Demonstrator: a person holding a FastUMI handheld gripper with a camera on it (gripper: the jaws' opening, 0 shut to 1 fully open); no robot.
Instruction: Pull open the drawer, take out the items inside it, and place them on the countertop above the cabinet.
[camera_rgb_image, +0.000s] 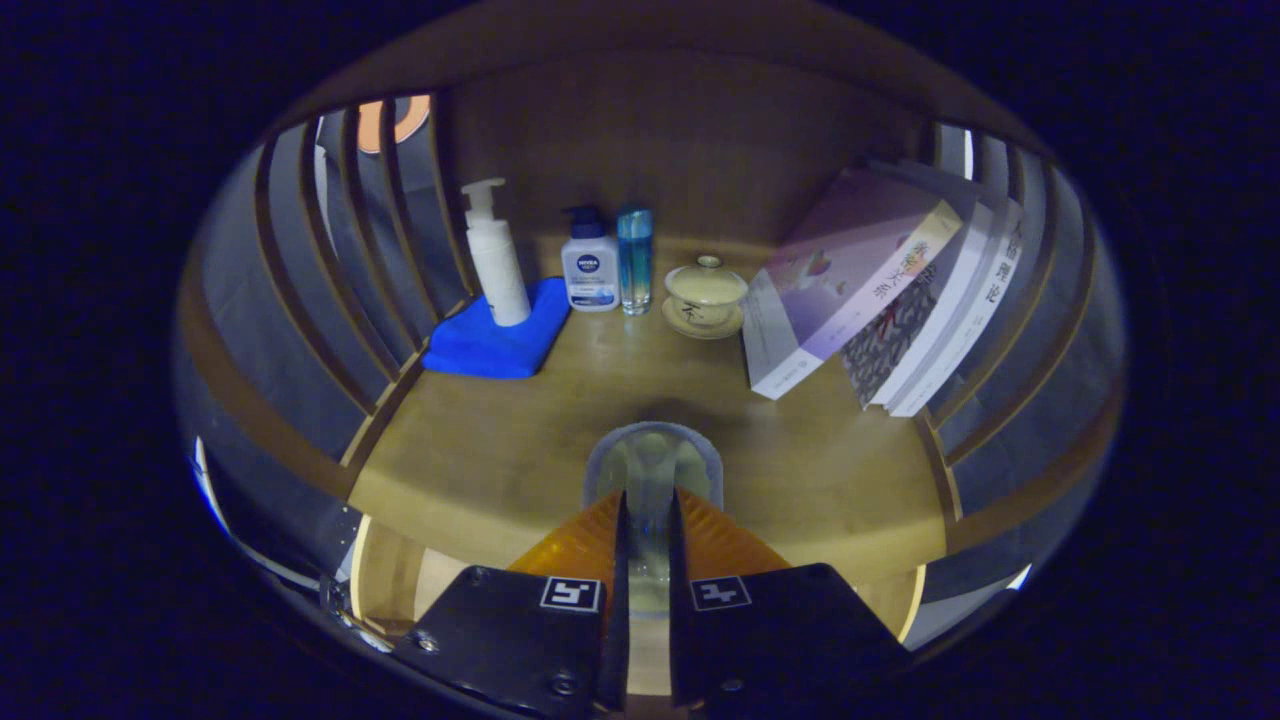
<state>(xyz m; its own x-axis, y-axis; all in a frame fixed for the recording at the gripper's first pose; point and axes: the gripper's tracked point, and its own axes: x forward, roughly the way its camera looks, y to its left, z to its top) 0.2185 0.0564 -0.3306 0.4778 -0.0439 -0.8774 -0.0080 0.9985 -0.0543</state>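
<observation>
My gripper (648, 495) is shut on a clear glass (652, 462), and the narrow gap between the fingers takes in its near wall. The glass stands out just ahead of the fingertips, low over the front part of the wooden countertop (480, 450); whether it touches the wood I cannot tell. A dark shadow lies on the wood right behind it.
At the back stand a white pump bottle (497, 255) on a blue cloth (495, 335), a small white bottle (589, 262), a slim blue bottle (634, 258) and a lidded tea bowl on a saucer (706, 295). Several books (870, 290) lean against the slatted right side. Slats (330, 270) close the left side.
</observation>
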